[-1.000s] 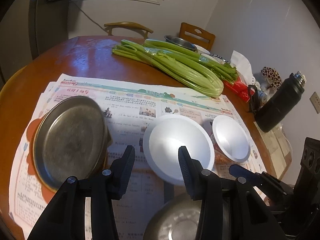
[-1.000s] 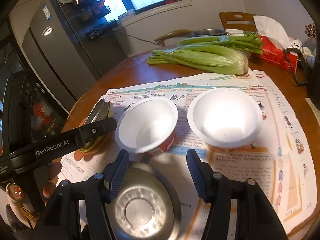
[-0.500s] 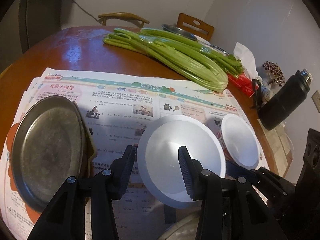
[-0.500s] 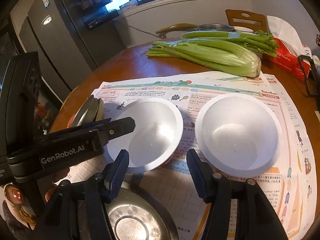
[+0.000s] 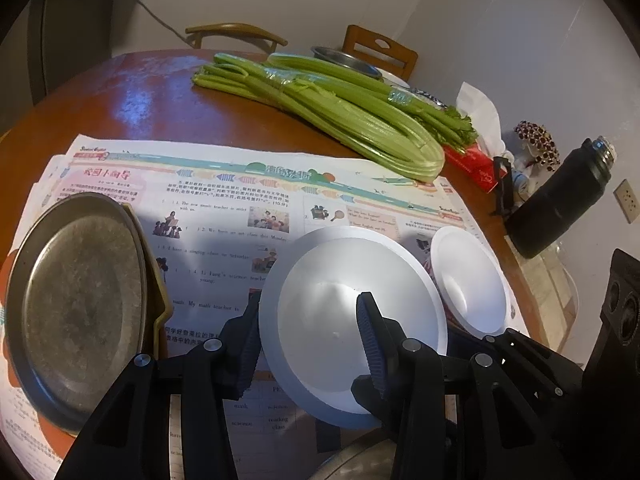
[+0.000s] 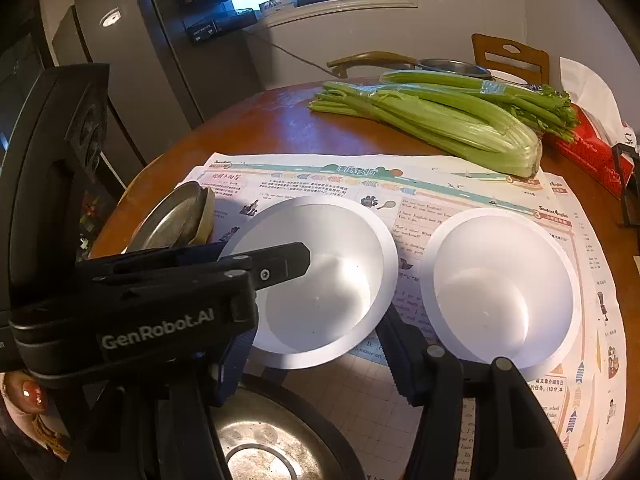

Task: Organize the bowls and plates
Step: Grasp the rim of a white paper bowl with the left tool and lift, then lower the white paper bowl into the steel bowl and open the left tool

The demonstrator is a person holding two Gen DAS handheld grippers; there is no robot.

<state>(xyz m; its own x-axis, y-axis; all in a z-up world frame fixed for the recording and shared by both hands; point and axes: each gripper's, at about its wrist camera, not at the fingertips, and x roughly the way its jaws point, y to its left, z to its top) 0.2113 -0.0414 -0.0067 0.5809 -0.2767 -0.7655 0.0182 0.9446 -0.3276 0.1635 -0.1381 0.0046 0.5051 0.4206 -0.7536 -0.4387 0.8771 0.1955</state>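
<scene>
Two white bowls stand side by side on the newspaper [image 5: 224,208]; both claws have advanced and lowered onto them within the last second. The left claw [image 5: 308,300], previously short of the left bowl [image 5: 320,264], now straddles its near rim at lower centre of the left view: one finger outside the wall, the other inside. Its gap is narrow and unchanged, with the pads not pinching (no grip yet). The right claw [image 6: 316,332] has its jaws opening, the same bowl's near edge just beyond them, untouched. Judgement: pick-up is prepared, and closing remains. This bowl is plain, smooth, empty and upright, with a broad flat rim. The right bowl [image 6: 500,280] matches it, so the two should nest. A metal plate [image 5: 80,304] lies at left
</scene>
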